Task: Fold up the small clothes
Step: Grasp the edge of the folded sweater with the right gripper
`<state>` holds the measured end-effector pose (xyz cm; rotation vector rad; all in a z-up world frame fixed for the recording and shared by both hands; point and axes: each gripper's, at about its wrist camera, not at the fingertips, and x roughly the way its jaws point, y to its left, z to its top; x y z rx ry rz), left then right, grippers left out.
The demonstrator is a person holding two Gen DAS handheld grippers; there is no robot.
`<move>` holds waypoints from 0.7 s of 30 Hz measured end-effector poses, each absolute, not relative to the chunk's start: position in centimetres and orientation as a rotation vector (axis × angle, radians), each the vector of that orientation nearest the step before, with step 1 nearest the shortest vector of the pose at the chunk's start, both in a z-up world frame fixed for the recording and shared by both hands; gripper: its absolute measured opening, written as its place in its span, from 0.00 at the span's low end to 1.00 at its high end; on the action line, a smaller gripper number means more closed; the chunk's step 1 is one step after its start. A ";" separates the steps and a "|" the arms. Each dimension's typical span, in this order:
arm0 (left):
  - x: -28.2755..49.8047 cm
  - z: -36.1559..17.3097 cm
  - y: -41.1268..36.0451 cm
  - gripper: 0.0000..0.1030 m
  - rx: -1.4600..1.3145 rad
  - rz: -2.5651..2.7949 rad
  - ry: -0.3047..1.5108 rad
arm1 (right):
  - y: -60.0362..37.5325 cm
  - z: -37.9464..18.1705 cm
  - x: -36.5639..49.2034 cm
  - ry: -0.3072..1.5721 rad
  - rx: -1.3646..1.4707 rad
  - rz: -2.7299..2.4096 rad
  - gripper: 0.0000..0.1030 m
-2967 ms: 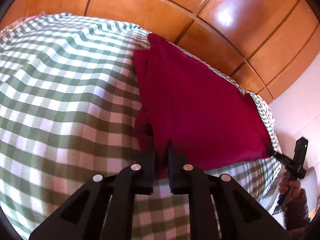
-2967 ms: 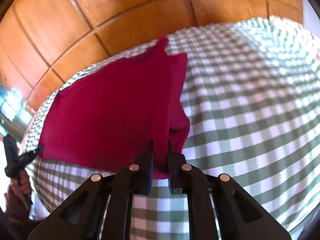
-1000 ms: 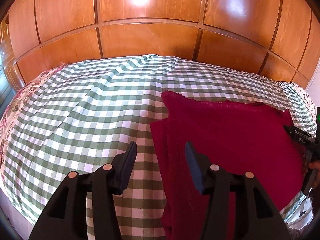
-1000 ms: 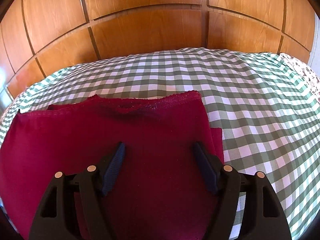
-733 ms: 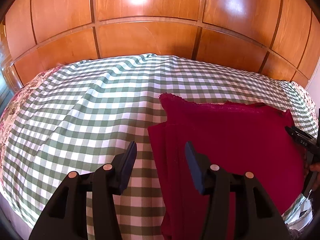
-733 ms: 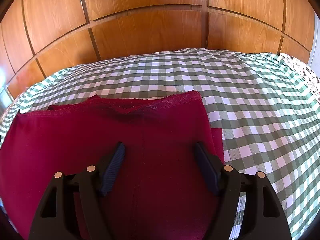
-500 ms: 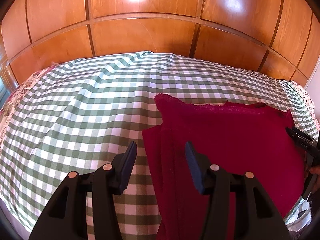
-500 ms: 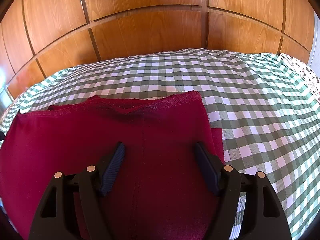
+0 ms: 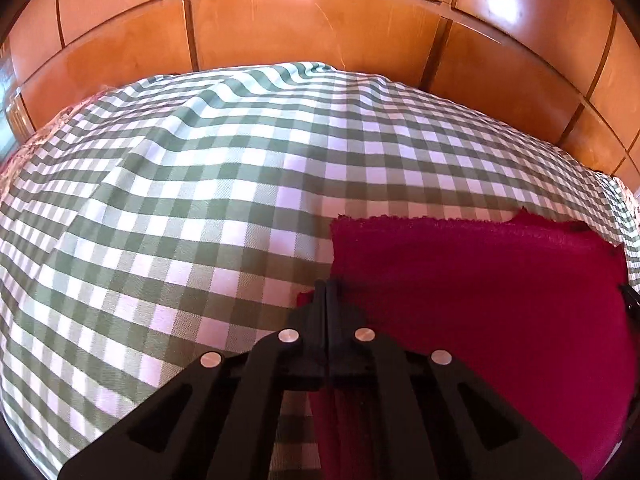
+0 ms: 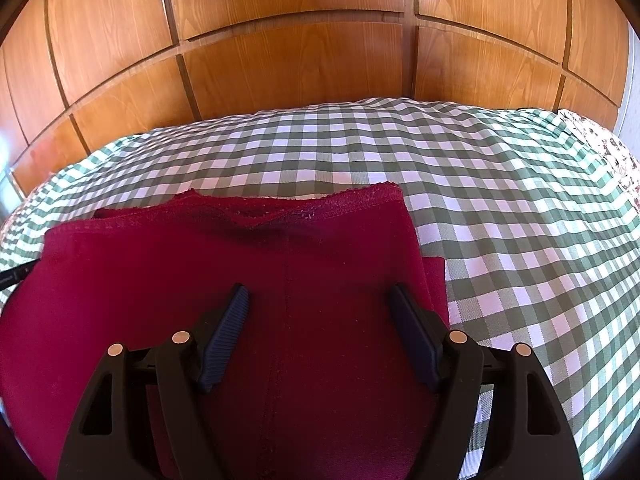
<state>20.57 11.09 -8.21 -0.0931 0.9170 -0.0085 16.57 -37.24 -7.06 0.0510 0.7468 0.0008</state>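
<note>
A dark red garment (image 9: 472, 304) lies folded flat on the green-and-white checked cloth (image 9: 200, 184). My left gripper (image 9: 327, 286) is shut, with its tips at the garment's left edge; whether cloth is pinched between them is not visible. In the right wrist view the red garment (image 10: 240, 264) fills the lower left. My right gripper (image 10: 320, 296) is open and empty, its fingers spread just above the garment's right half. The tip of the right gripper shows at the right edge of the left wrist view (image 9: 630, 300).
A wooden panelled wall (image 10: 300, 60) stands behind the bed. A flowered fabric (image 10: 608, 152) shows at the far right edge. The checked cloth has a long crease (image 9: 120, 168) on the left side.
My left gripper has gone from open to shut and has moved left and forward to the garment's left edge. The right gripper has stayed open and still over the garment.
</note>
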 end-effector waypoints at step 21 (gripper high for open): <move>13.7 -2.4 9.5 0.34 -0.055 -0.016 0.712 | -38.0 -3.1 18.3 0.714 -0.005 -0.101 0.10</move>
